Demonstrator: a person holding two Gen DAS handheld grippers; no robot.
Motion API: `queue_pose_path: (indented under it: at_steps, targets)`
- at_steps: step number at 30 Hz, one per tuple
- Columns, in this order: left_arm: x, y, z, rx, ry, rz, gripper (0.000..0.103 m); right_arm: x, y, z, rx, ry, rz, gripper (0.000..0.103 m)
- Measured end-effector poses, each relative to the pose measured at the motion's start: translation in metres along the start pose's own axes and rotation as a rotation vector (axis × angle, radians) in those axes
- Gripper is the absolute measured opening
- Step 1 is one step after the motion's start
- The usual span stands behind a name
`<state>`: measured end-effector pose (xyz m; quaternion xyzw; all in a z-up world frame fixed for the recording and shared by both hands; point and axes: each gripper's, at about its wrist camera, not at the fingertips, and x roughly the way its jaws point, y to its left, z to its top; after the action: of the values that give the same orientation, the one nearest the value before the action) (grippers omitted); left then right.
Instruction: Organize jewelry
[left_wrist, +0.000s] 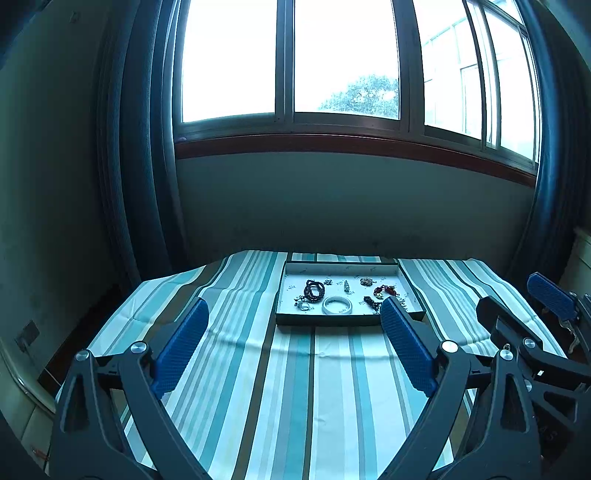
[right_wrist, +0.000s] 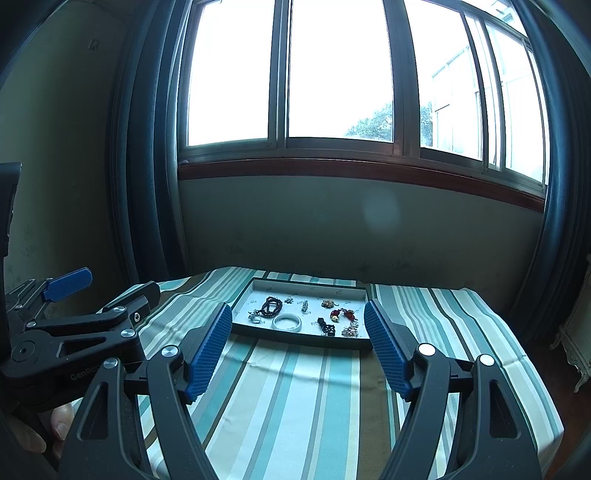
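Note:
A shallow dark-rimmed tray (left_wrist: 332, 320) with a white floor lies on the striped table at the far middle; it also shows in the right wrist view (right_wrist: 295, 339). In it lie a dark bead bracelet (left_wrist: 314, 290), a white bangle (left_wrist: 336, 305), a red bead piece (left_wrist: 384, 291) and several small trinkets. The bangle (right_wrist: 287, 322) and bead bracelet (right_wrist: 271, 307) show in the right view too. My left gripper (left_wrist: 295, 314) is open and empty, short of the tray. My right gripper (right_wrist: 297, 315) is open and empty, also short of the tray.
The table wears a blue, white and brown striped cloth (left_wrist: 288, 387). A wall and a large window (left_wrist: 288, 62) stand behind it. The right gripper (left_wrist: 524, 299) shows at the left view's right edge; the left gripper (right_wrist: 107, 291) shows at the right view's left edge. A white cabinet (right_wrist: 576, 339) stands at right.

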<state>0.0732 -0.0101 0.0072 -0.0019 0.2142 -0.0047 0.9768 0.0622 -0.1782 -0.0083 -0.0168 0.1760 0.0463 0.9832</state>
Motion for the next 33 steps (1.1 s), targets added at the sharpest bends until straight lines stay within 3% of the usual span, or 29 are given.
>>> queue_pose_path:
  at_steps: [33]
  targets:
    - [-0.0046, 0.0014, -0.0042, 0.025, -0.038, 0.033, 0.099, -0.0022, -0.0039, -0.0007, -0.016, -0.002, 0.005, 0.073]
